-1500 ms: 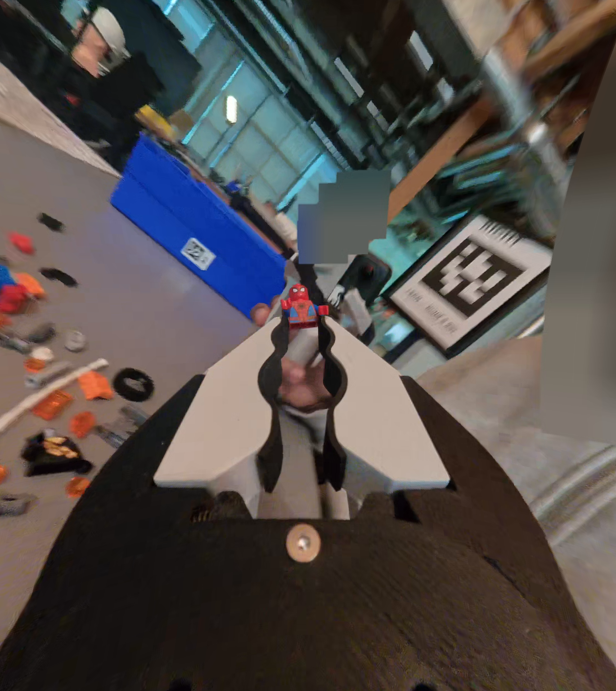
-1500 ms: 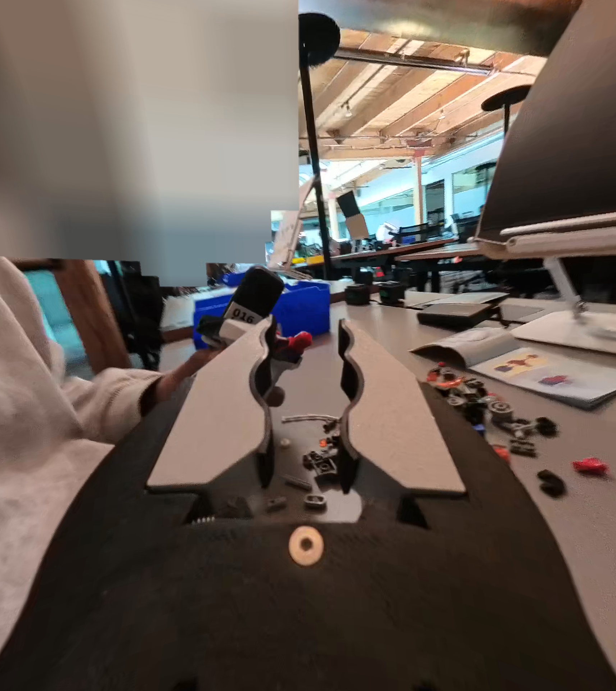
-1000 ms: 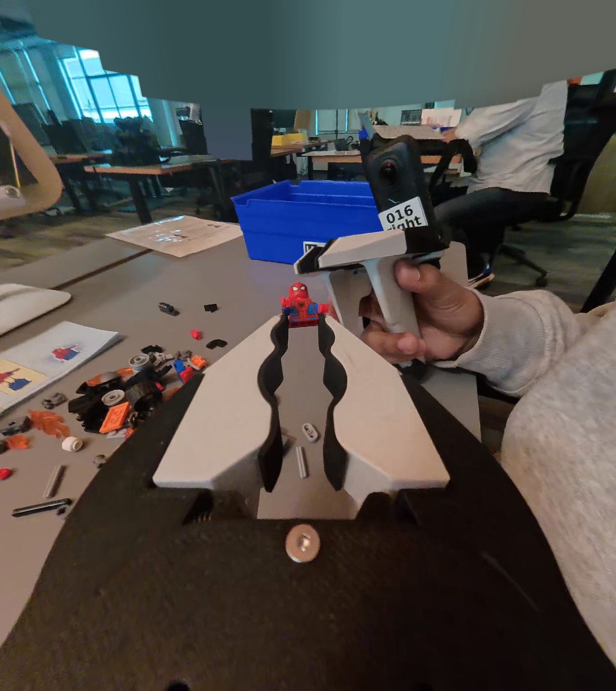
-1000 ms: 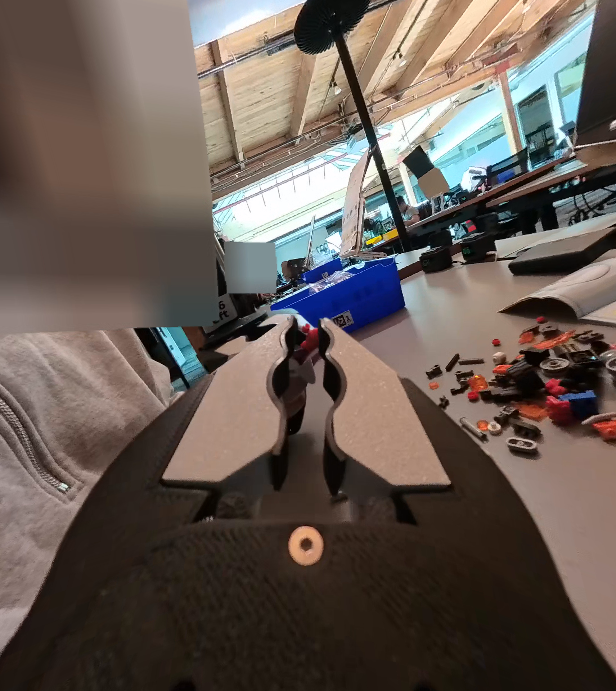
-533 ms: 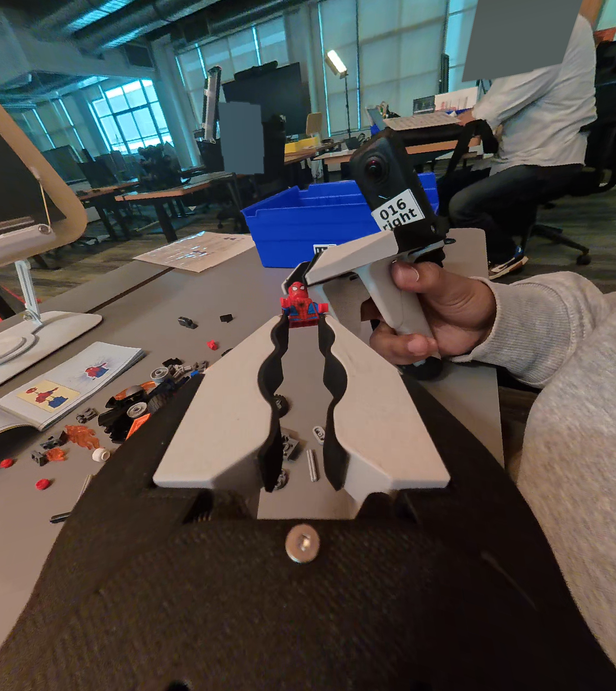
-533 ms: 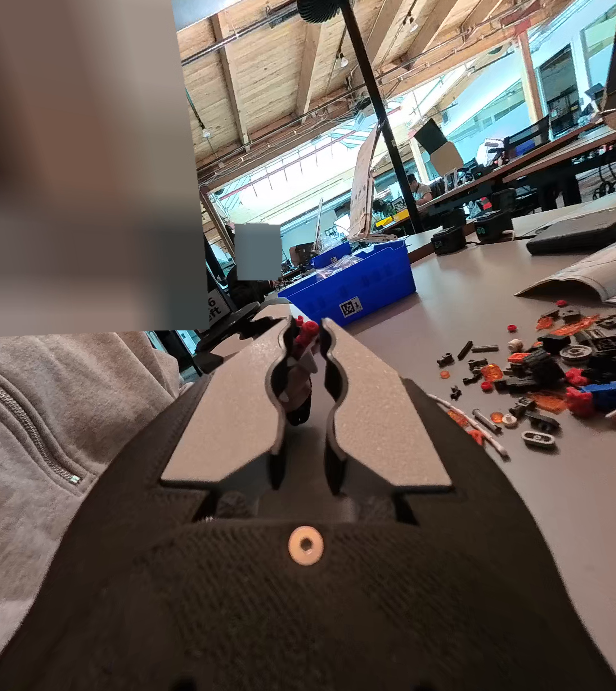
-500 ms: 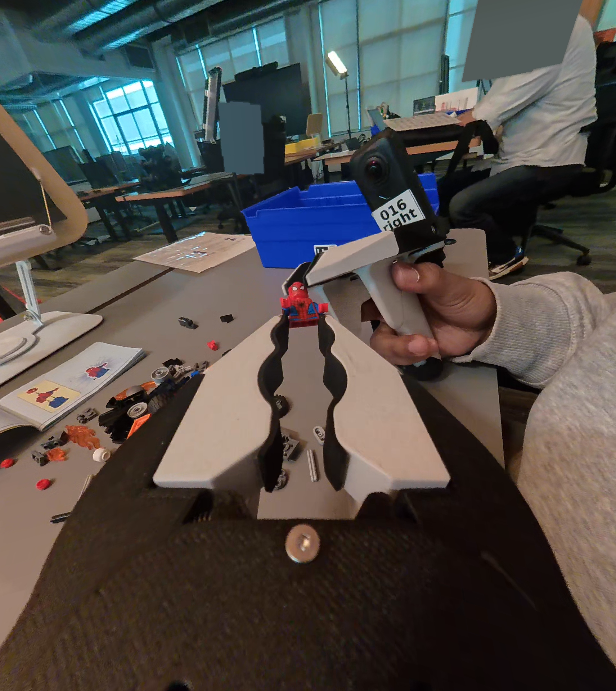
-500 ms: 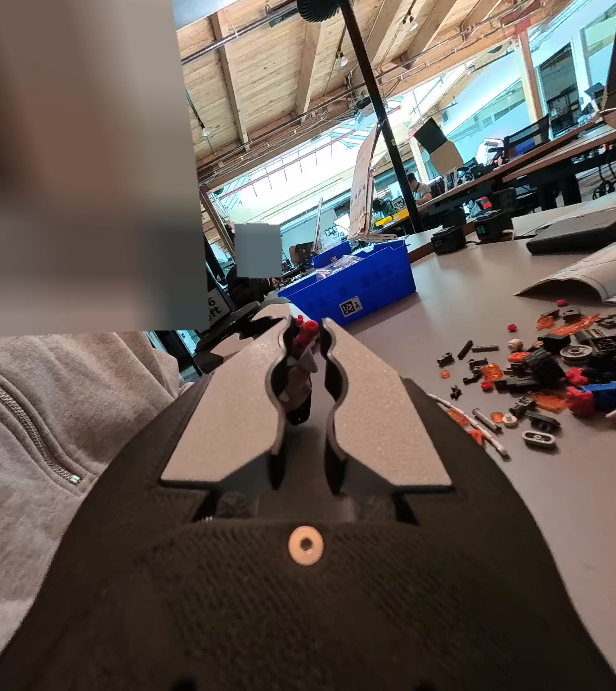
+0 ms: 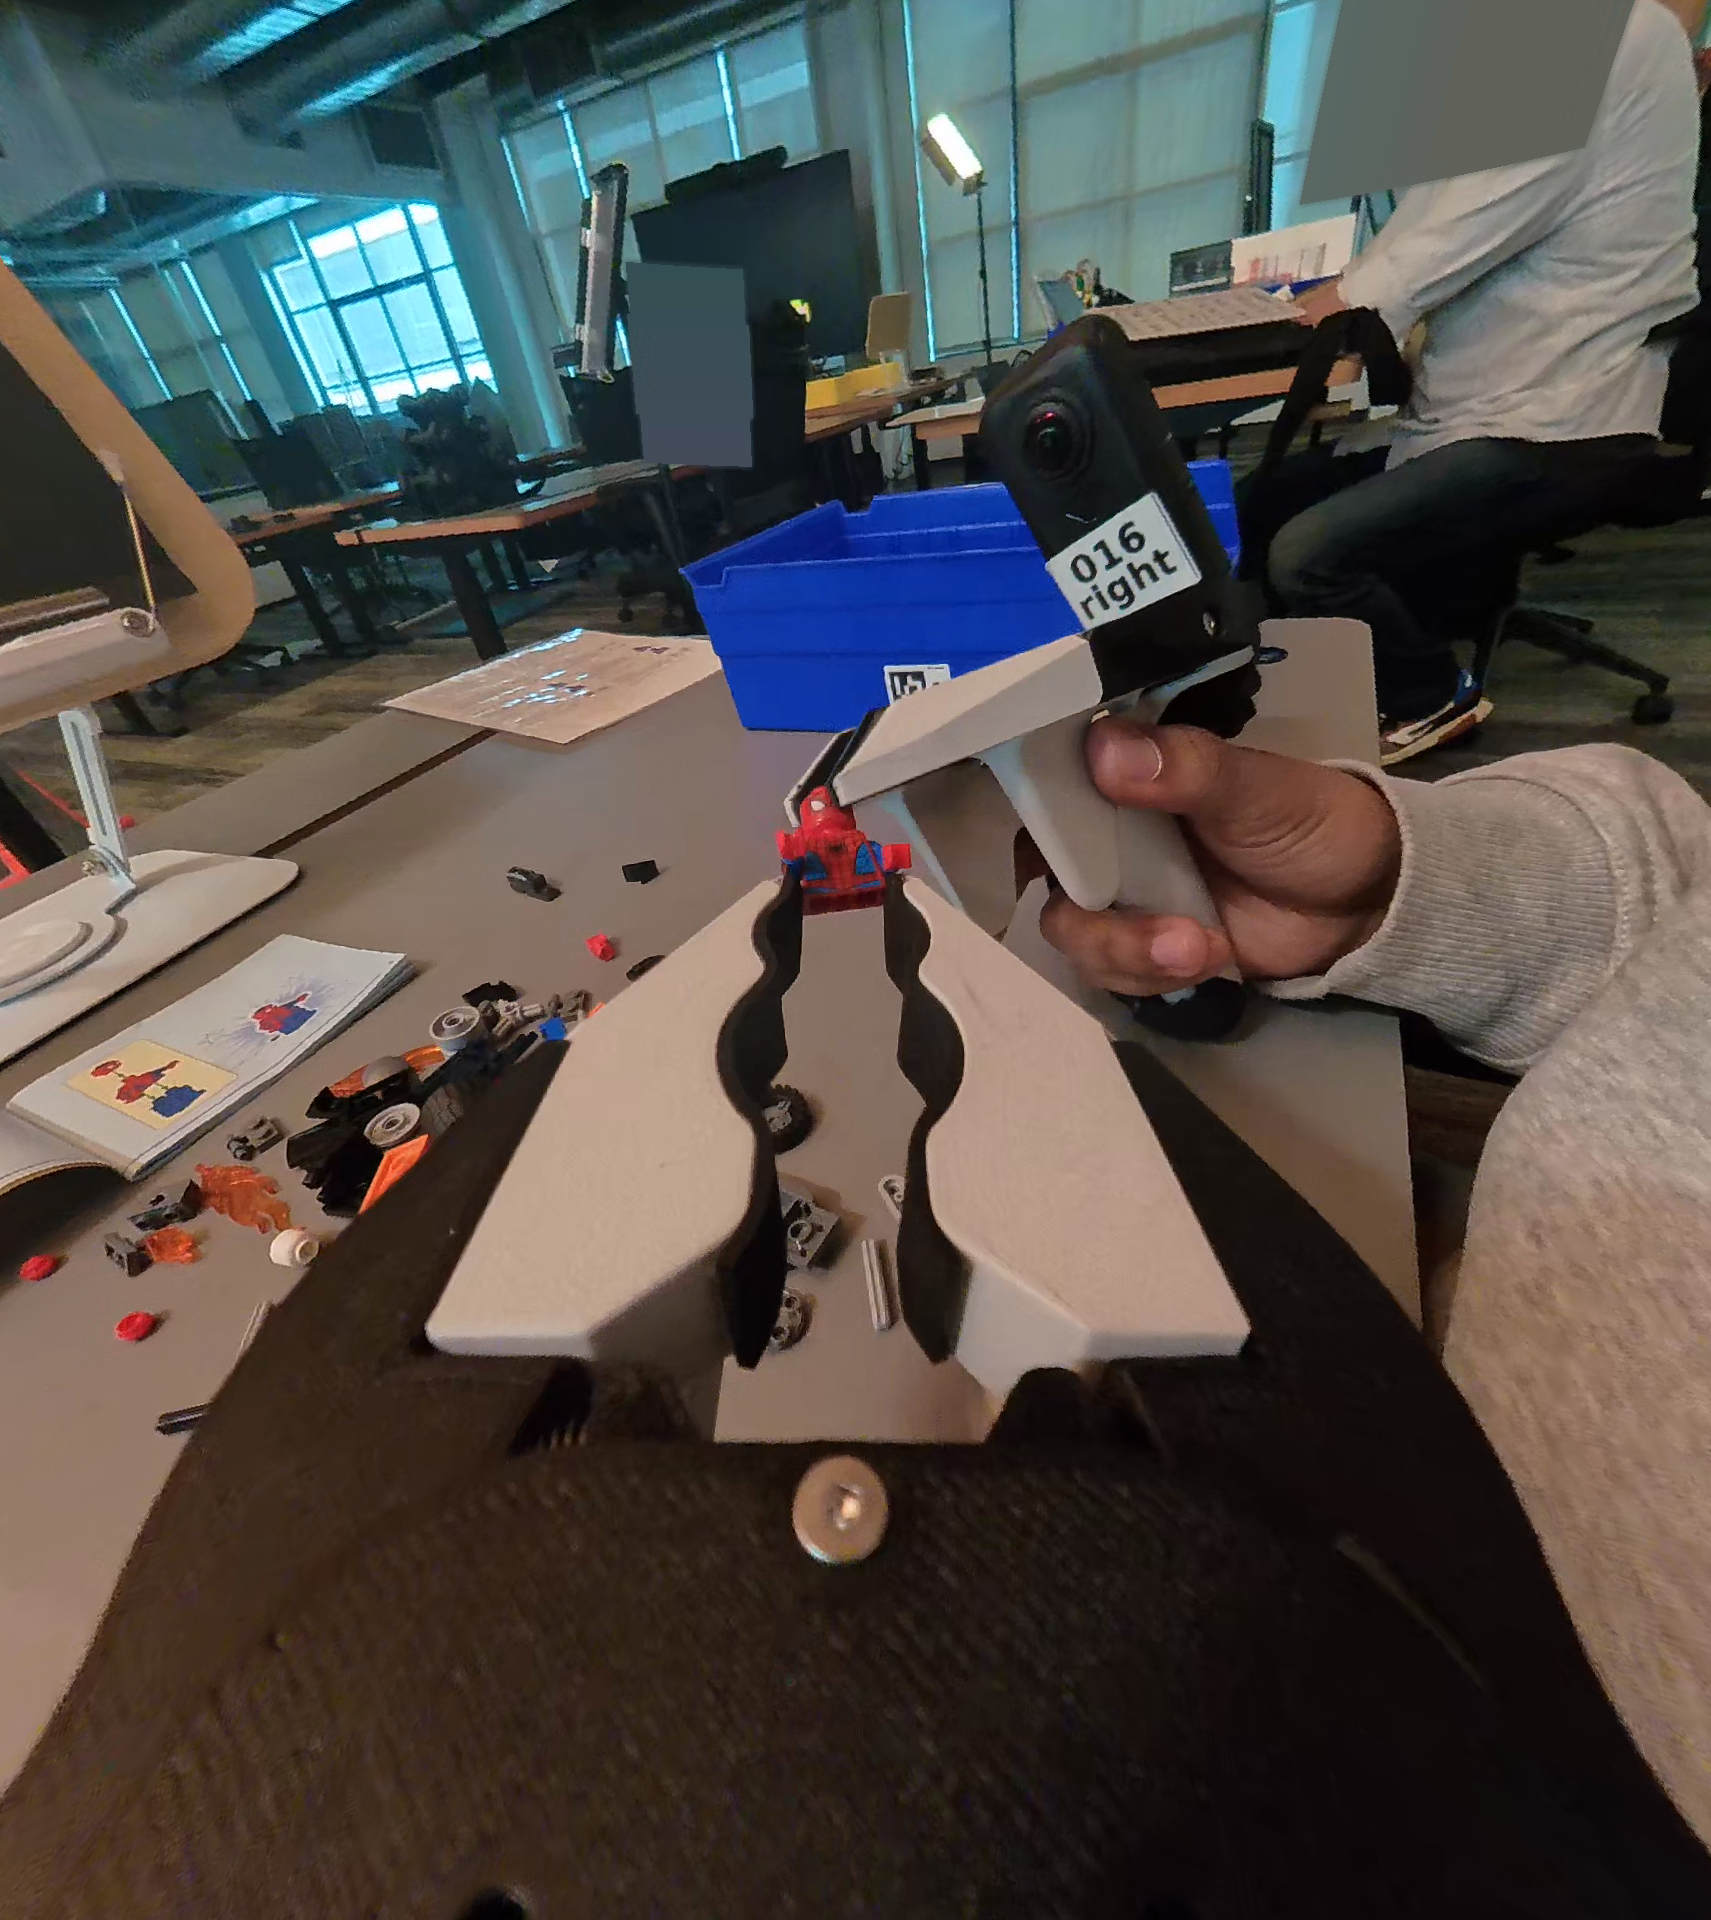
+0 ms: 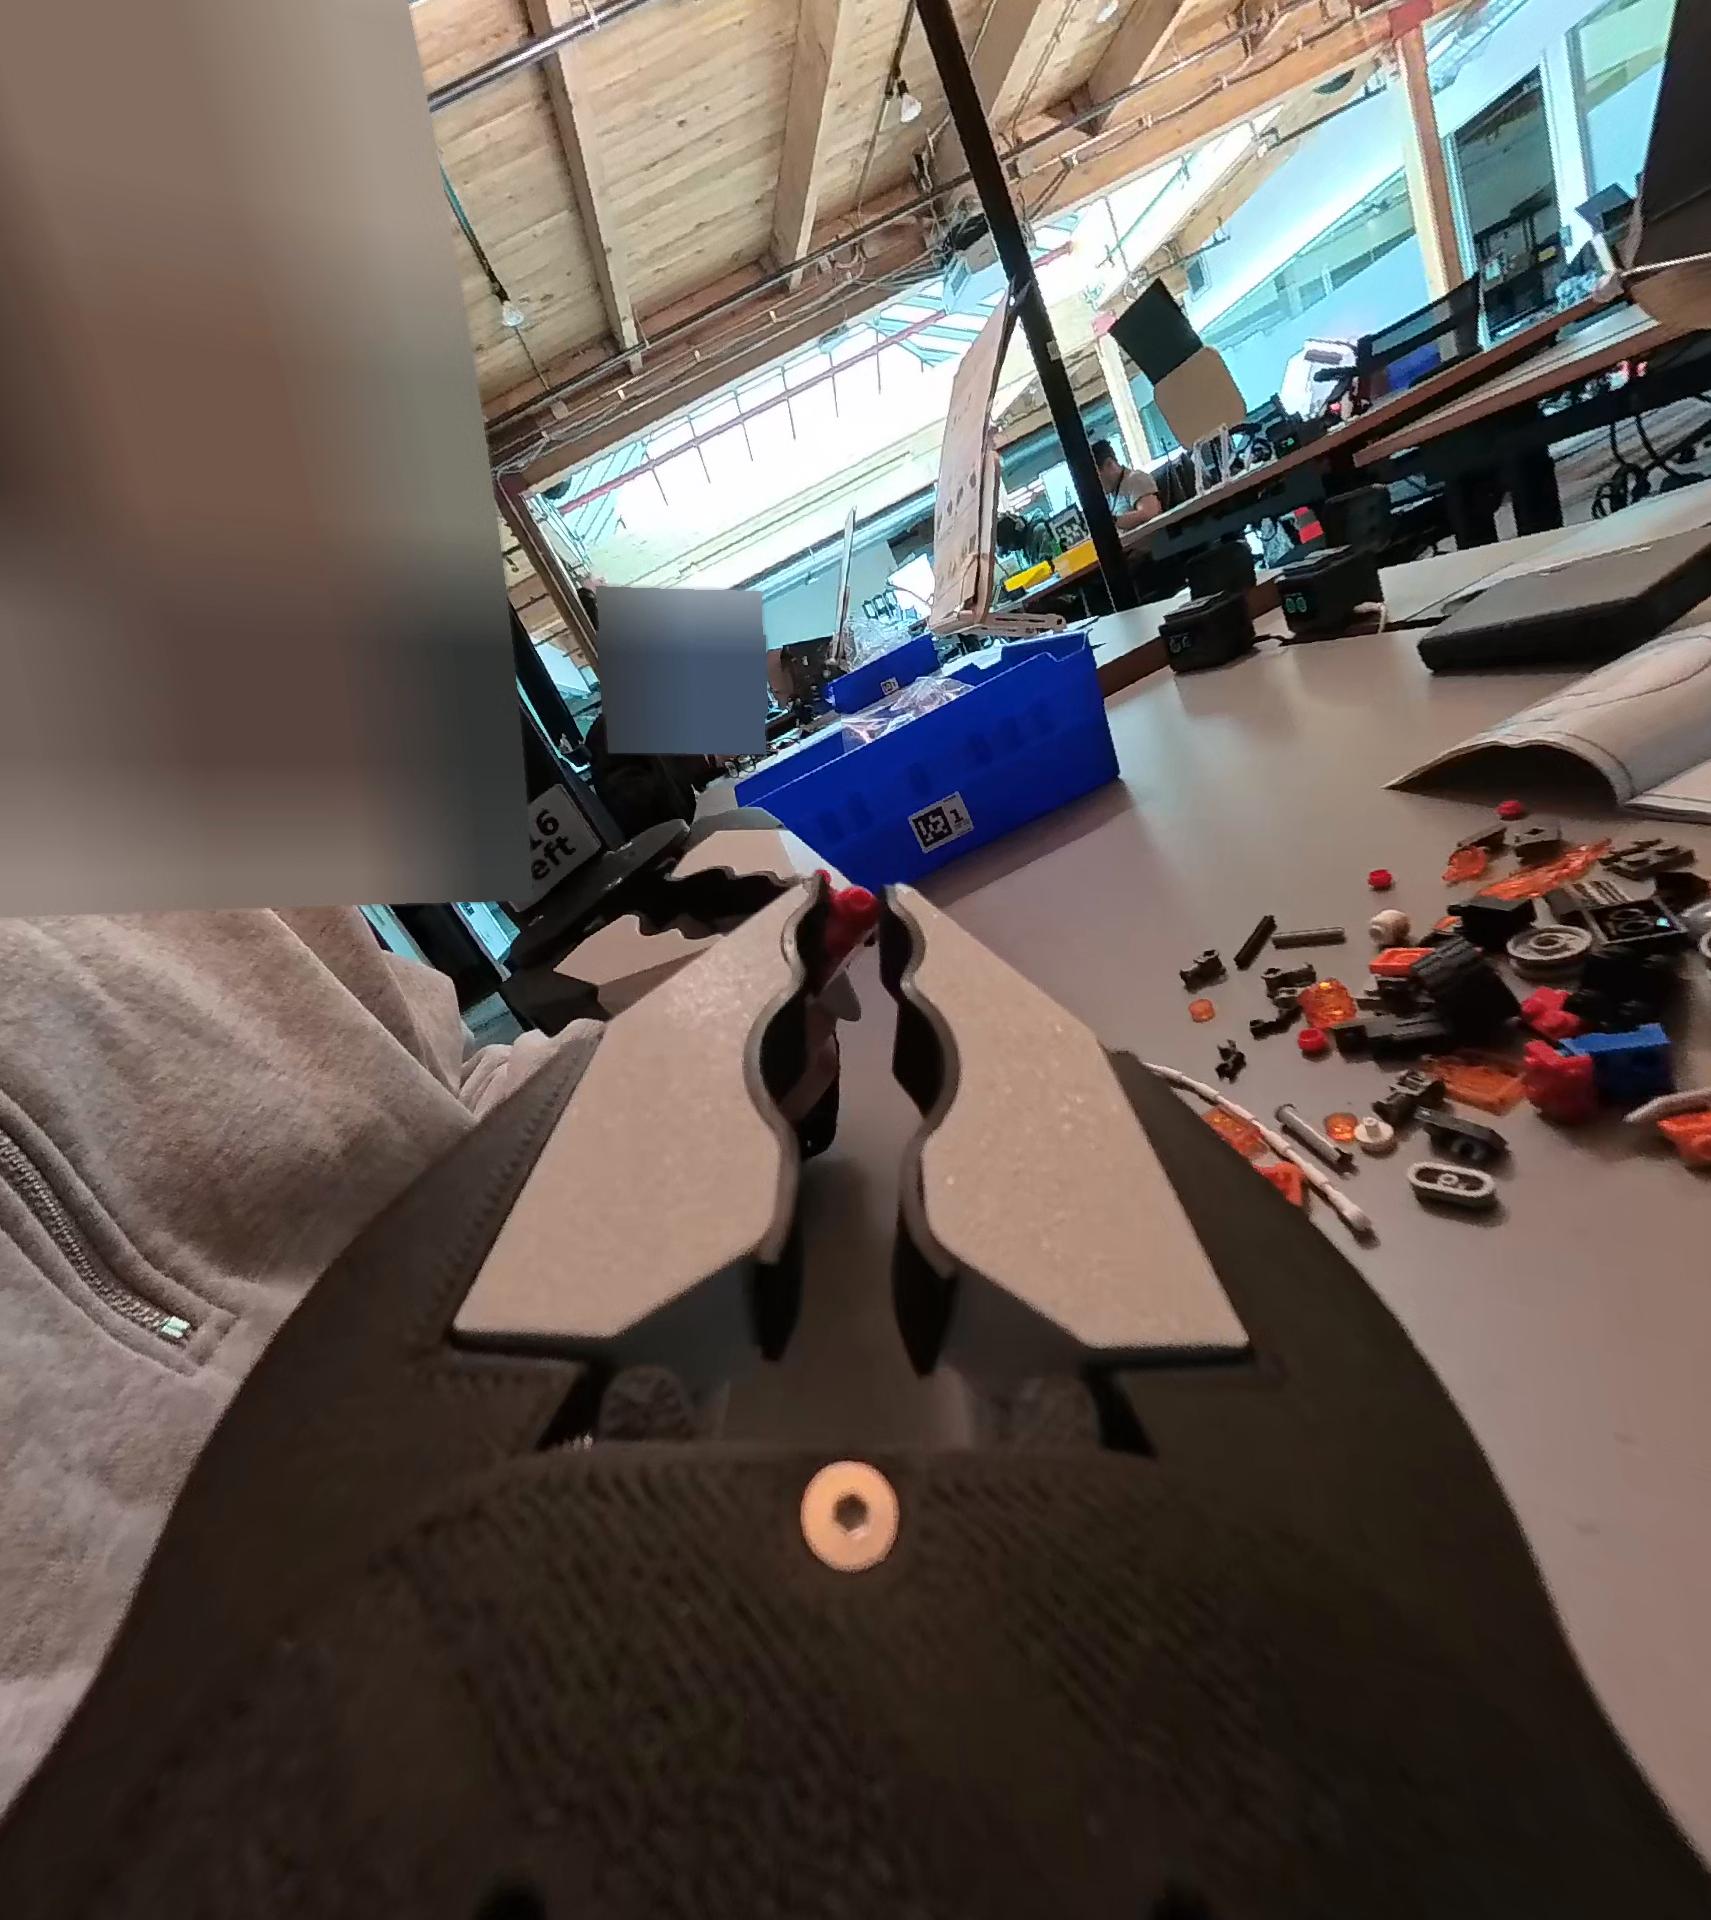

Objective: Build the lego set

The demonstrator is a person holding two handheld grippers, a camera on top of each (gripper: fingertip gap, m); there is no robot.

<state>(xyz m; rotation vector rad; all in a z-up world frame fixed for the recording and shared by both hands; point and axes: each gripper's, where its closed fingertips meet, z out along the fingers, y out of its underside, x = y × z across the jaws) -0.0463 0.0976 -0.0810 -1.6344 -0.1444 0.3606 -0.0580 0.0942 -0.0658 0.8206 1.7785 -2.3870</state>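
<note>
Left gripper (image 9: 840, 902) clamps minifigure (image 9: 838, 852) at tips. Right gripper (image 10: 849, 914) nearly closed around head: align squarely, press gently.

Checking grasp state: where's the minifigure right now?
In the left wrist view the red-and-blue minifigure is pinched upright at the left gripper tips, above the table, with the right gripper closing around its head.

Loose bricks (image 10: 1516, 997) litter the table (image 10: 1246, 810), booklet (image 9: 207, 1039) beside them, bin (image 10: 944, 769) behind, minifigure (image 9: 838, 857) held above.
</note>
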